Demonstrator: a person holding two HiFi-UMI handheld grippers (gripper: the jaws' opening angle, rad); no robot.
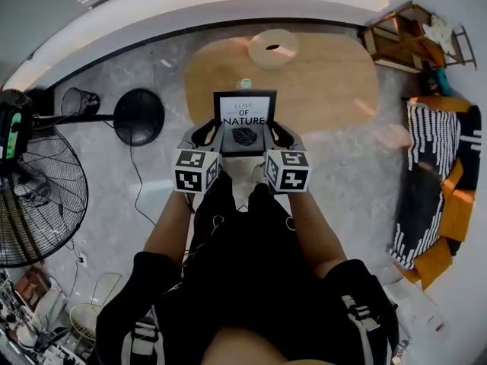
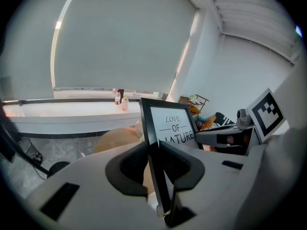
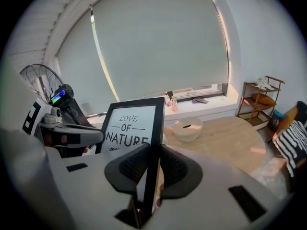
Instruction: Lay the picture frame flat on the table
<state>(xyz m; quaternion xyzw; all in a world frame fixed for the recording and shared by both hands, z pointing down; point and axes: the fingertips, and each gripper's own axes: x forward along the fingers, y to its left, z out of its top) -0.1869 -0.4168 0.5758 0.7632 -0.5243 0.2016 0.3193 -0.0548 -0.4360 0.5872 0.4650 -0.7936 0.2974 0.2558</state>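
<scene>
Picture frame [image 1: 244, 120], black around a white "Love of Nature" print, is held upright over the near edge of the oval wooden tabletop [image 1: 327, 82], its face turned toward the person. Its left edge is clamped by the left tool [image 2: 156, 164] and its right edge by the right tool [image 3: 152, 166]. A white bowl [image 1: 272, 48] is seen farther back on the tabletop.

Head camera's looking steeply down over the table [image 1: 327, 82]. Cameras on the left hand-held gripper [image 2: 154, 152] and right hand-held gripper [image 3: 153, 159] are sitting right behind the jaws, facing the window [image 2: 120, 42]. All three are sharing the picture frame [image 1: 244, 119].
</scene>
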